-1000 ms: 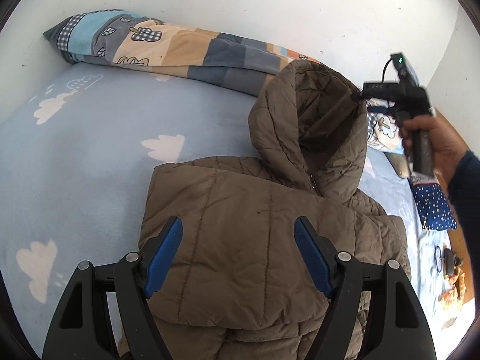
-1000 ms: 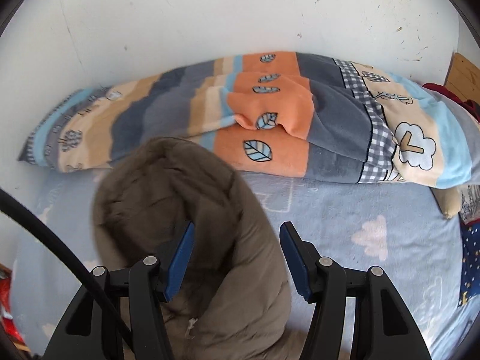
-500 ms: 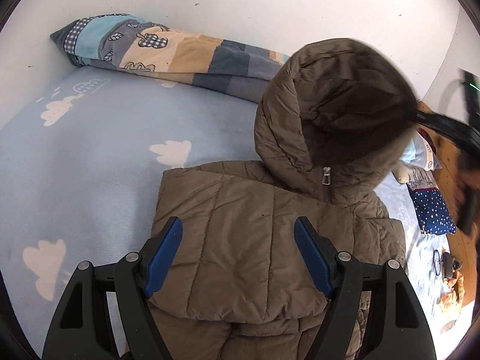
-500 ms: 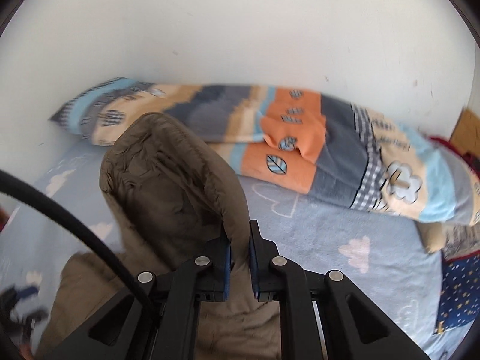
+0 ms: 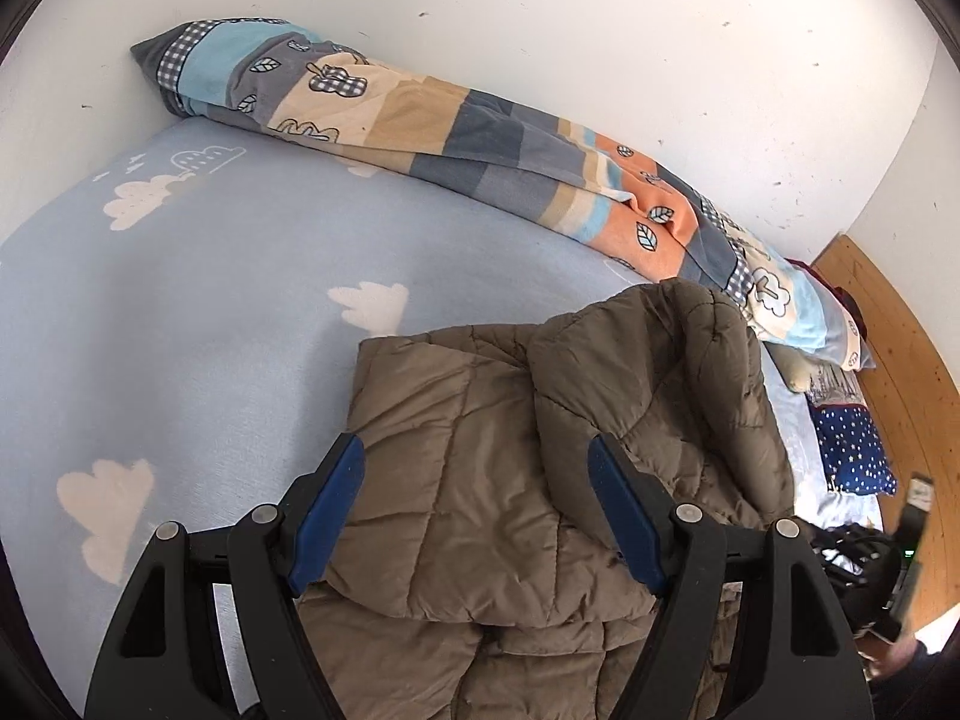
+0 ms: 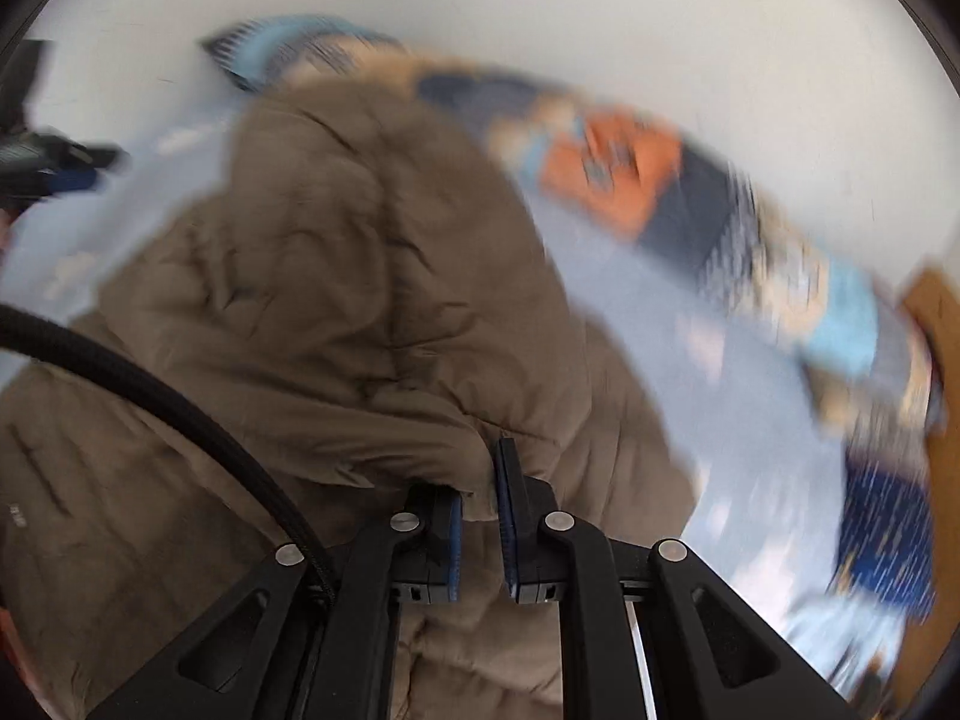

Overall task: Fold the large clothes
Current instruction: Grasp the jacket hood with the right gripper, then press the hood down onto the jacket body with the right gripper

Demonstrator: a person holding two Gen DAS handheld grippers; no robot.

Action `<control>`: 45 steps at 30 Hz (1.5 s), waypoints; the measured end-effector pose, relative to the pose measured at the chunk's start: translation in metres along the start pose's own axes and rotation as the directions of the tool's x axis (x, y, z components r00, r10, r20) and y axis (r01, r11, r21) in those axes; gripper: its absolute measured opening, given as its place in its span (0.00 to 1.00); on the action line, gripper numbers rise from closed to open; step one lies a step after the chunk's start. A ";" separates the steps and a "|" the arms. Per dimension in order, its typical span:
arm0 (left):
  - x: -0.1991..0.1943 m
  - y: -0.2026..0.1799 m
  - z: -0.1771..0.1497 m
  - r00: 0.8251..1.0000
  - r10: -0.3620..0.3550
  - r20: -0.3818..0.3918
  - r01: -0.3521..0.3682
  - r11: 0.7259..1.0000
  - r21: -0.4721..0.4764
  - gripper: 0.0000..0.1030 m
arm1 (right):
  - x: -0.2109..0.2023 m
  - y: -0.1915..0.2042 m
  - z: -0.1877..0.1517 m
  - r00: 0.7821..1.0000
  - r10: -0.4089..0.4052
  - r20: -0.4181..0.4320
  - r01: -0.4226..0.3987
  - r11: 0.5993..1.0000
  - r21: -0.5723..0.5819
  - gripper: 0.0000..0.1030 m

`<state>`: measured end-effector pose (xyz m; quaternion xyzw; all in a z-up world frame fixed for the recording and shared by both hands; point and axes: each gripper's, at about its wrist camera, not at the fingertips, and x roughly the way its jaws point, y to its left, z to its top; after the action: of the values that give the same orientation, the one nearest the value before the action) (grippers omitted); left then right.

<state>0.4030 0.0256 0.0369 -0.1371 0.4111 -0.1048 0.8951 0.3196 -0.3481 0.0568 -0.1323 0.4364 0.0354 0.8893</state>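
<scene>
Right gripper [image 6: 480, 516] pinches the hood of the brown quilted puffer jacket [image 5: 492, 480] – jaws easing apart; left gripper [image 5: 477, 498] hovers above it, spread wide, angled downward.

- Bed sheet [image 5: 252, 276]: pale blue, printed with cream clouds, covering the bed.
- Rolled quilt [image 5: 456, 138]: striped in grey, tan, orange and light blue, with leaf and tree motifs; it lay along the white wall [image 5: 540, 18] at the far edge of the bed.
- Navy pillow [image 5: 852, 444]: dotted with white, near the wooden headboard [image 5: 888, 324] at right.
- Black cable [image 6: 150, 384]: crossed the lower left of the right wrist view.
- Small dark items beside the headboard: blurred, possibly cords.
</scene>
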 end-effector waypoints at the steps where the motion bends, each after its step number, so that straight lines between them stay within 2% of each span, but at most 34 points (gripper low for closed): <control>1: 0.000 -0.001 -0.001 1.000 -0.003 -0.003 0.003 1.000 0.005 0.74 | 0.007 -0.002 -0.006 1.000 -0.003 -0.016 0.003 1.000 0.022 0.14; 4: 0.002 -0.004 -0.001 1.000 -0.013 -0.008 0.013 1.000 0.018 0.74 | 0.001 -0.004 -0.007 0.999 0.030 -0.023 -0.028 0.997 0.073 0.22; 5: 0.003 -0.005 -0.001 1.000 -0.014 -0.008 0.014 1.000 0.022 0.74 | -0.005 -0.004 -0.003 0.999 0.043 -0.023 -0.041 0.997 0.064 0.32; 6: 0.003 -0.006 -0.001 1.000 -0.014 -0.008 0.014 1.000 0.025 0.74 | -0.014 -0.002 0.002 0.999 0.042 -0.031 -0.041 0.998 0.038 0.33; 8: 0.004 -0.008 -0.001 1.000 -0.021 -0.011 0.021 1.000 0.023 0.74 | -0.034 0.000 0.010 0.999 0.048 -0.012 -0.048 0.999 0.009 0.33; 11: 0.006 -0.012 0.001 0.999 -0.041 -0.011 0.041 0.999 0.017 0.74 | -0.067 0.000 0.022 0.993 0.106 0.053 -0.107 0.994 0.021 0.33; 14: 0.009 -0.017 0.000 0.999 -0.041 -0.018 0.042 0.999 0.020 0.74 | -0.088 -0.001 0.055 0.966 0.199 0.166 -0.213 0.974 0.072 0.34; 16: 0.009 -0.020 0.000 0.999 -0.035 -0.013 0.035 0.999 0.023 0.74 | -0.076 0.004 0.086 0.960 0.208 0.188 -0.236 0.962 0.140 0.38; 18: 0.007 -0.018 0.001 1.000 -0.027 -0.006 0.027 1.000 0.015 0.74 | -0.050 0.010 0.120 0.948 0.259 0.182 -0.294 0.935 0.199 0.38; 20: 0.007 -0.015 0.002 1.000 -0.022 -0.003 0.022 1.000 0.007 0.74 | -0.024 0.020 0.157 0.957 0.230 0.175 -0.266 0.939 0.217 0.38; 23: 0.008 -0.011 0.005 1.000 -0.007 -0.001 0.007 1.000 0.007 0.74 | 0.012 0.021 0.201 0.961 0.219 0.170 -0.260 0.923 0.283 0.38; 26: 0.012 -0.011 0.007 1.000 -0.011 -0.012 0.011 1.000 0.019 0.74 | 0.052 0.020 0.223 0.967 0.227 0.116 -0.253 0.907 0.338 0.38; 28: 0.014 -0.011 0.008 1.000 -0.009 -0.015 0.009 1.000 0.025 0.74 | 0.080 0.030 0.222 0.972 0.233 0.037 -0.231 0.912 0.337 0.38; 31: 0.015 -0.009 0.009 1.000 -0.011 -0.018 0.011 1.000 0.020 0.74 | 0.098 0.047 0.205 0.955 0.294 -0.034 -0.273 0.918 0.287 0.38; 33: 0.016 -0.008 0.009 1.000 -0.016 -0.019 0.016 1.000 0.011 0.74 | 0.094 0.070 0.181 0.937 0.338 -0.085 -0.314 0.924 0.216 0.38; 37: 0.022 -0.017 0.005 1.000 -0.014 -0.025 0.015 1.000 0.017 0.74 | 0.105 0.100 0.121 0.938 0.304 -0.168 -0.287 0.950 0.119 0.38; 39: 0.024 -0.024 0.004 1.000 -0.013 -0.026 0.014 1.000 0.026 0.74 | 0.115 0.098 0.098 0.942 0.304 -0.139 -0.284 0.947 0.148 0.38; 41: 0.028 -0.030 0.001 1.000 -0.013 -0.029 0.014 0.999 0.038 0.74 | 0.117 0.089 0.094 0.935 0.333 -0.126 -0.303 0.930 0.206 0.38; 43: 0.031 -0.036 0.000 0.999 -0.015 -0.032 0.016 0.999 0.046 0.74 | 0.108 0.084 0.097 0.928 0.349 -0.134 -0.314 0.922 0.225 0.38; 45: 0.036 -0.041 -0.001 0.999 -0.021 -0.037 0.023 0.998 0.050 0.74 | 0.083 0.075 0.097 0.911 0.405 -0.080 -0.377 0.895 0.238 0.38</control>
<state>0.4224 -0.0238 0.0245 -0.1169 0.4229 -0.1274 0.8895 0.4319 -0.2541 0.0335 0.0542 0.5112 0.1574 0.8432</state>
